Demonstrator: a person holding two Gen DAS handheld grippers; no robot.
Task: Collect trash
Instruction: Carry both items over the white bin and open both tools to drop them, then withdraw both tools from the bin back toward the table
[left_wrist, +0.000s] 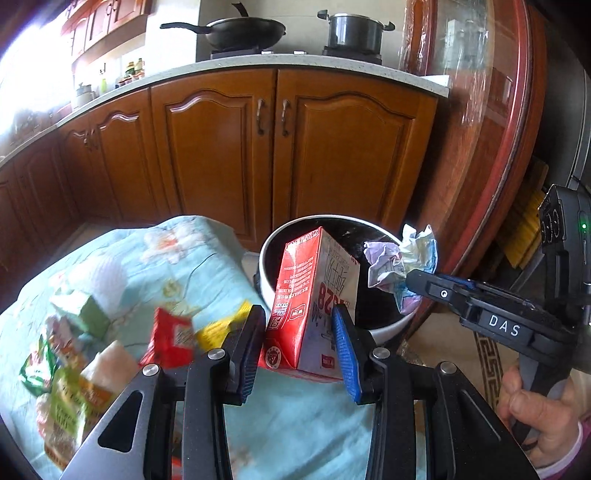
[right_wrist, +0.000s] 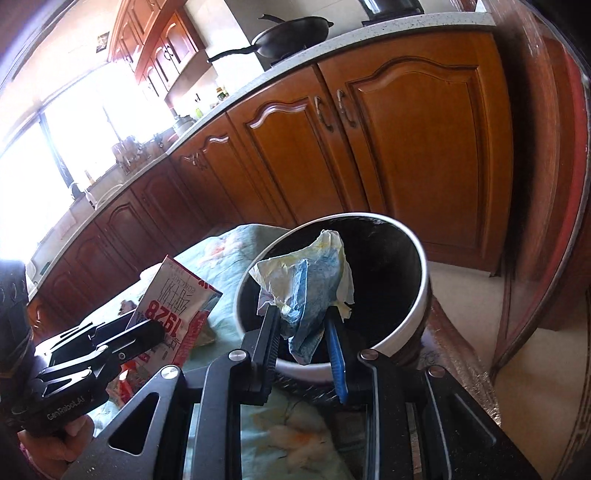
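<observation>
My left gripper (left_wrist: 300, 314) is shut on a red and white milk carton (left_wrist: 314, 295) and holds it over the near rim of a white bin with a black inside (left_wrist: 388, 325). My right gripper (right_wrist: 301, 314) is shut on a crumpled blue and white paper wad (right_wrist: 314, 280) and holds it above the bin (right_wrist: 417, 295). The wad (left_wrist: 399, 262) and the right gripper (left_wrist: 417, 280) also show in the left wrist view. The carton (right_wrist: 173, 310) and the left gripper (right_wrist: 147, 328) show at the left of the right wrist view.
A table under a light blue floral cloth (left_wrist: 155, 258) carries several wrappers and small boxes (left_wrist: 110, 343) at its left. Wooden kitchen cabinets (left_wrist: 258, 147) stand behind, with a wok (left_wrist: 240, 33) and a pot (left_wrist: 354, 33) on the counter. A round wooden tabletop (left_wrist: 491, 129) leans at the right.
</observation>
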